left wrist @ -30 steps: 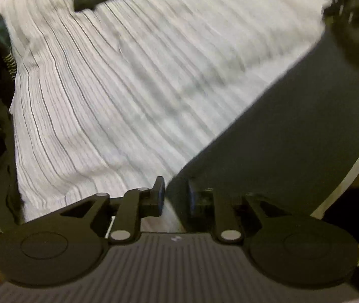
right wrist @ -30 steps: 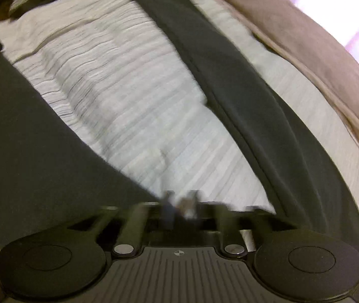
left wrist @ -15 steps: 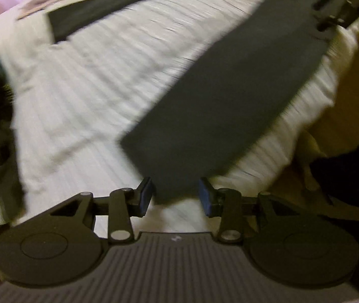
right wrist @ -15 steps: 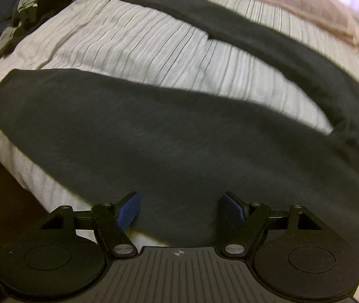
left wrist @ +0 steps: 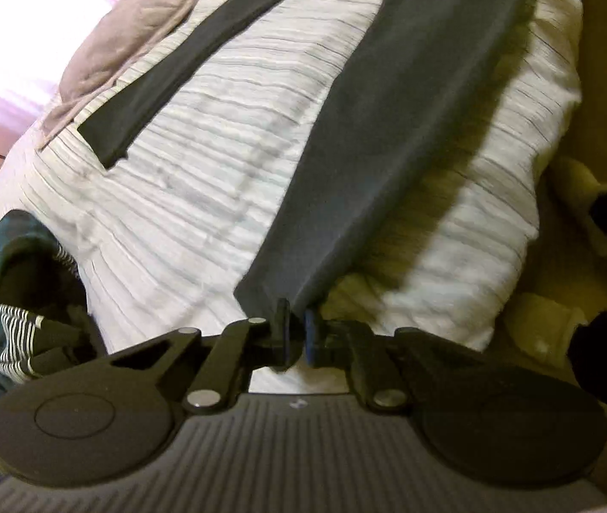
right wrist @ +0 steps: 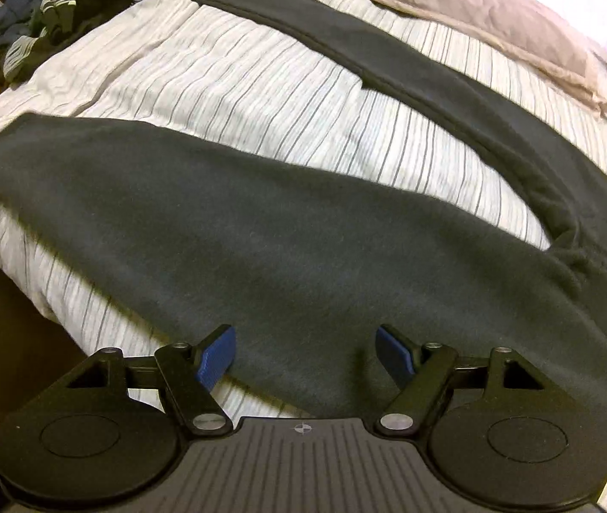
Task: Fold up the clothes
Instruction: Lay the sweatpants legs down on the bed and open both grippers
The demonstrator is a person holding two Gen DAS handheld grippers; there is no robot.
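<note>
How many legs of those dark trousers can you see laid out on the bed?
2: the near leg runs across the striped bedspread toward the front edge; the far leg lies farther back, beside the brownish blanket.

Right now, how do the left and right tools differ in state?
The left tool has just closed and is shut on the hem of the dark trouser leg; the right tool stands wide open above the same dark trousers, its blue pads gripping nothing. Both point down at the striped bedding.

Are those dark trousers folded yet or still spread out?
Spread out. The trousers lie flat on the bed, both legs stretched apart in a V, with no fold visible.
</note>
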